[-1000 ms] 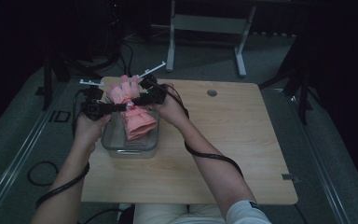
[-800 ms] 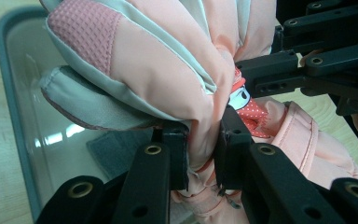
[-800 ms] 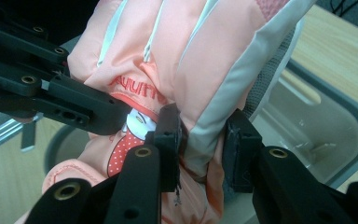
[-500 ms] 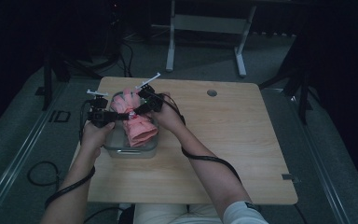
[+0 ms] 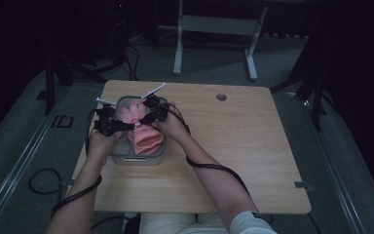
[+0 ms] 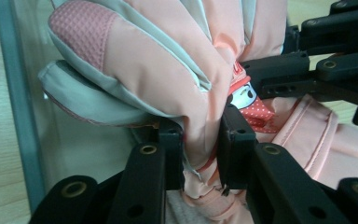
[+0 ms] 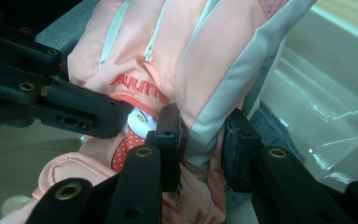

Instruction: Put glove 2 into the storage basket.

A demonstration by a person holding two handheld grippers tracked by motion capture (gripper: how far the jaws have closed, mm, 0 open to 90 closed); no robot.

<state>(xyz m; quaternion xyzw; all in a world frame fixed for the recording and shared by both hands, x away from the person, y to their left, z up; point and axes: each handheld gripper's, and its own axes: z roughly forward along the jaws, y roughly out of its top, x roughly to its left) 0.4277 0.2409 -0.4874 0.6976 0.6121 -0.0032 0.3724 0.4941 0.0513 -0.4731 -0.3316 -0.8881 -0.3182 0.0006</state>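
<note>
- Your left hand-held gripper (image 6: 200, 154) is clamped on the pink glove (image 6: 168, 70); its jaws have just eased slightly apart, fabric between them.
- Your right hand-held gripper (image 7: 203, 140) is clamped on the same glove.
- The glove sits partly inside the clear bin (image 5: 139, 158) on the desk (image 5: 253, 146).

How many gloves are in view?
1 pink glove, held over the clear bin by the left gripper and right gripper; a second may be hidden.

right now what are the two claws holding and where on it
Both hold one pink glove over the clear container. The left claw pinches a fold near its middle; the right claw pinches its grey-trimmed side edge.
</note>
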